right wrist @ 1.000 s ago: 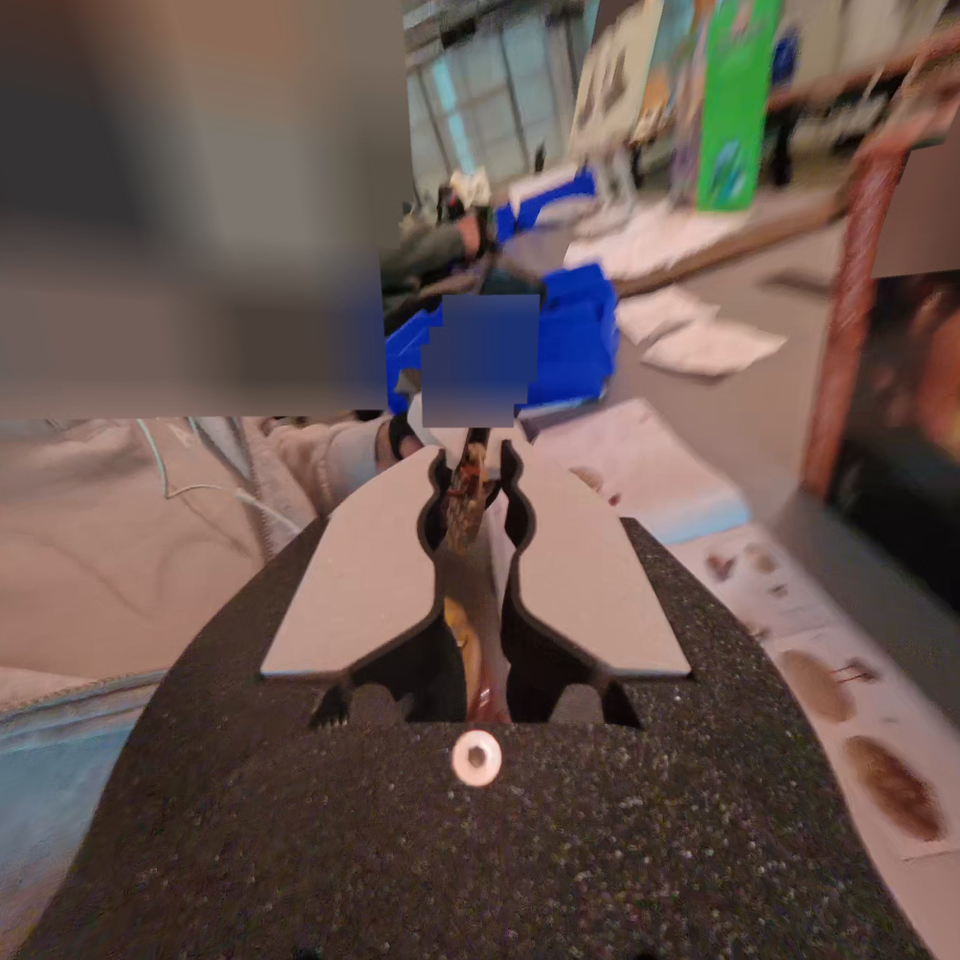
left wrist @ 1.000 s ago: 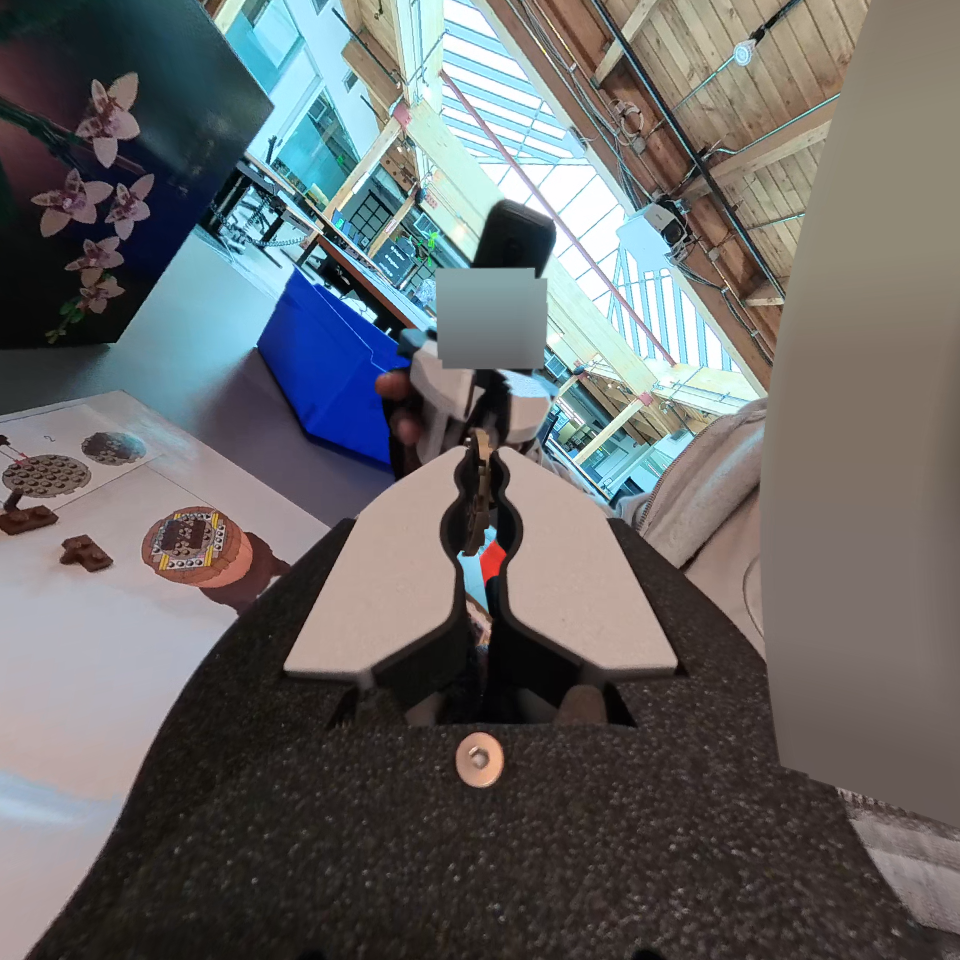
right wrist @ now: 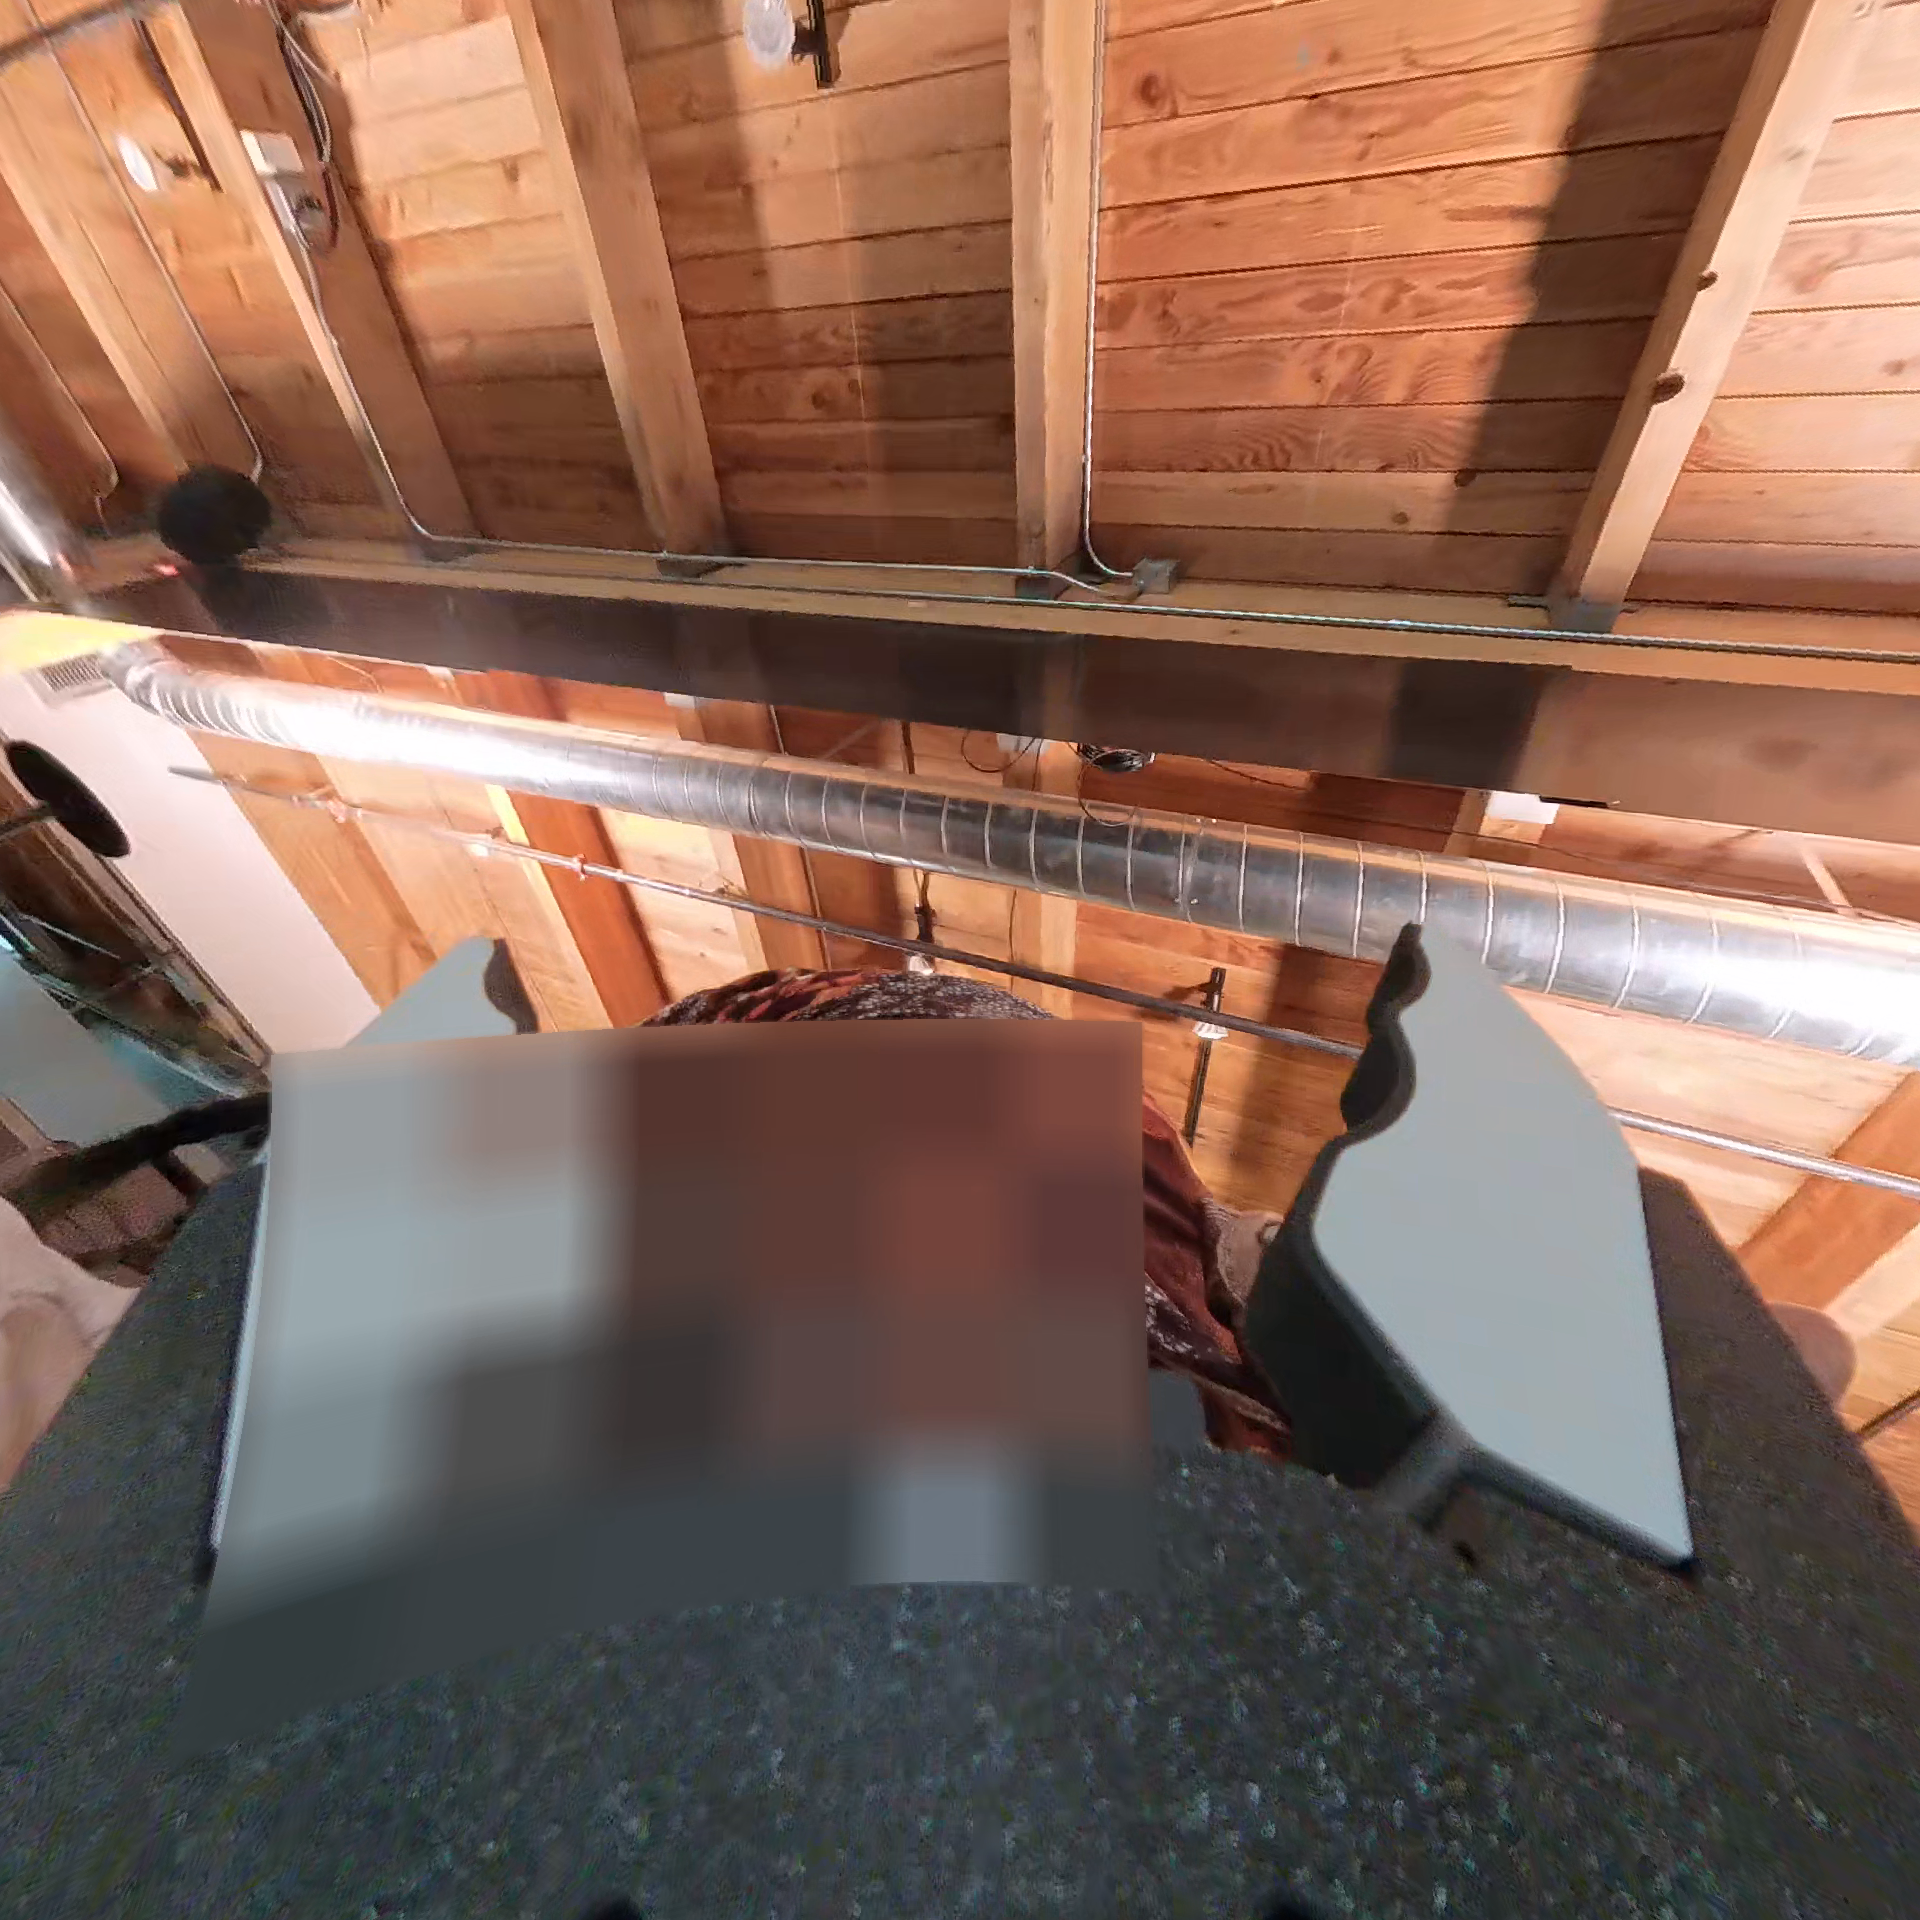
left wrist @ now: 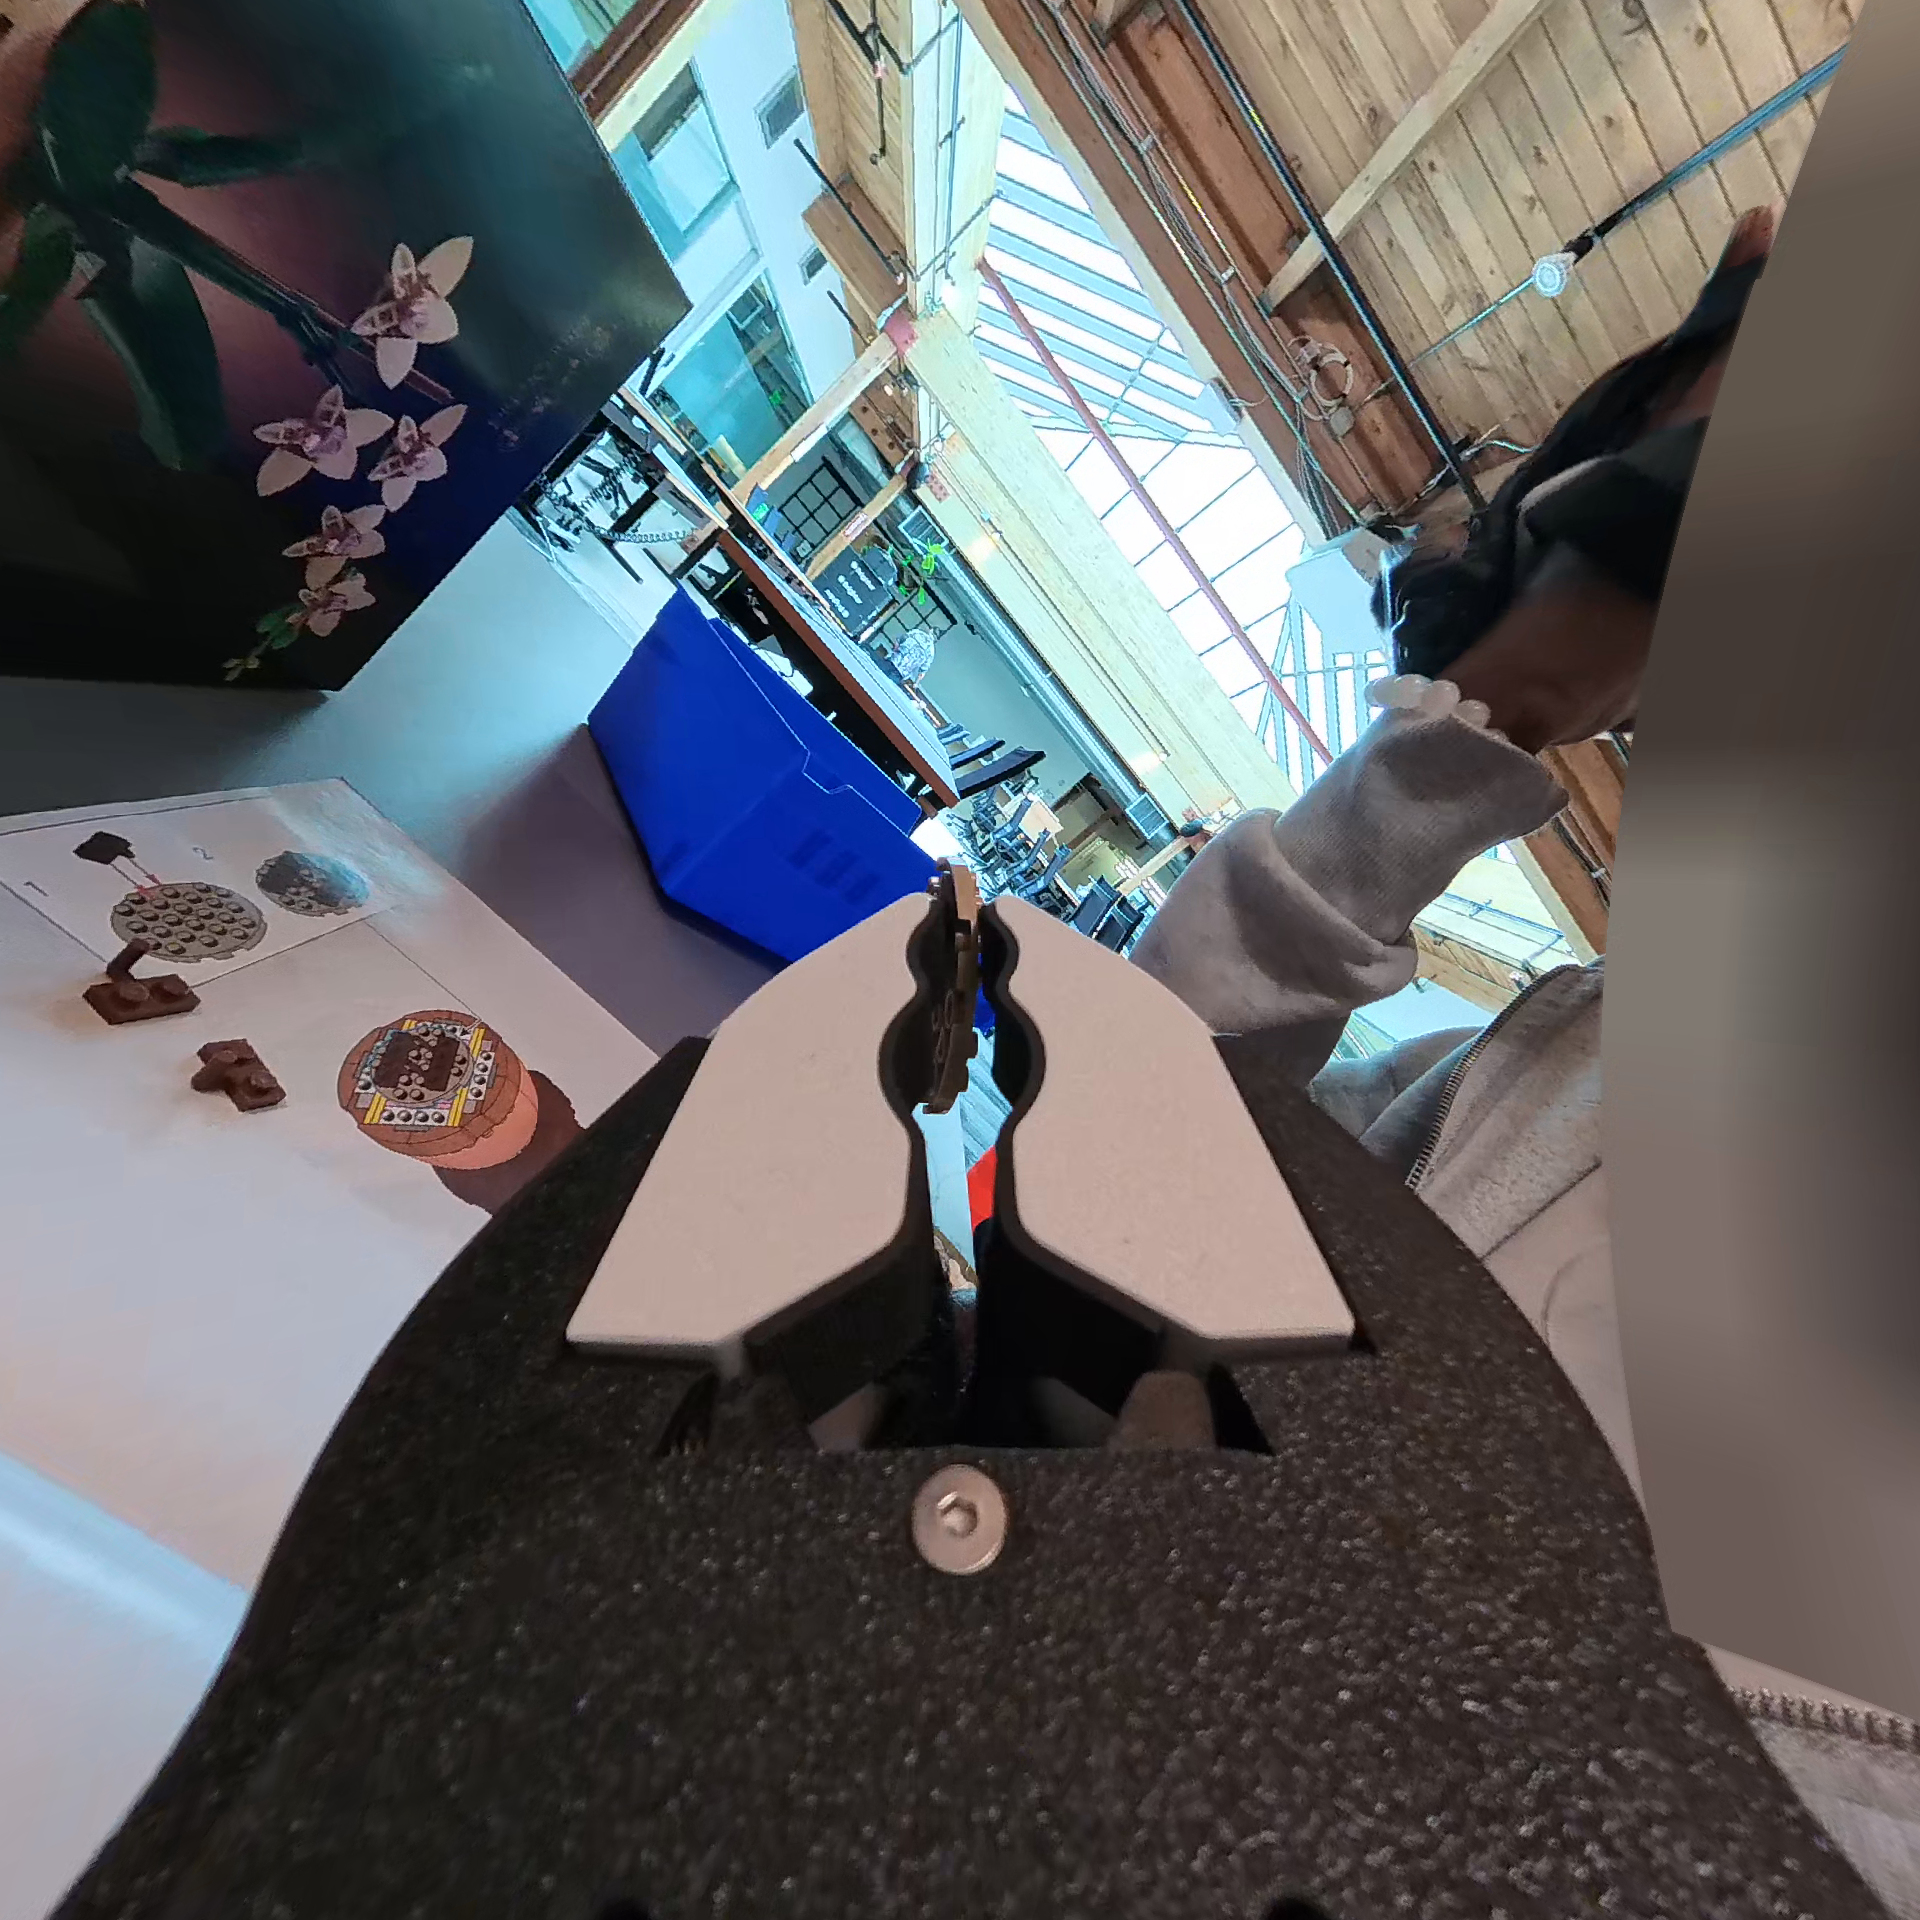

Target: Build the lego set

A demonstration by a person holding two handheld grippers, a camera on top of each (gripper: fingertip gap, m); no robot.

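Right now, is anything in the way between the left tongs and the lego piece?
No. The left tongs are already shut on the round brown lego piece, held edge-on between them, so nothing stands between.

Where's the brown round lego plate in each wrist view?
Left wrist view: the brown round plate sits edge-on at centre, pinched between the tips of the left tongs.
Right wrist view: not in it; the right tongs are open and aimed upward.
Shared landmark: the wooden plank ceiling shows in both.
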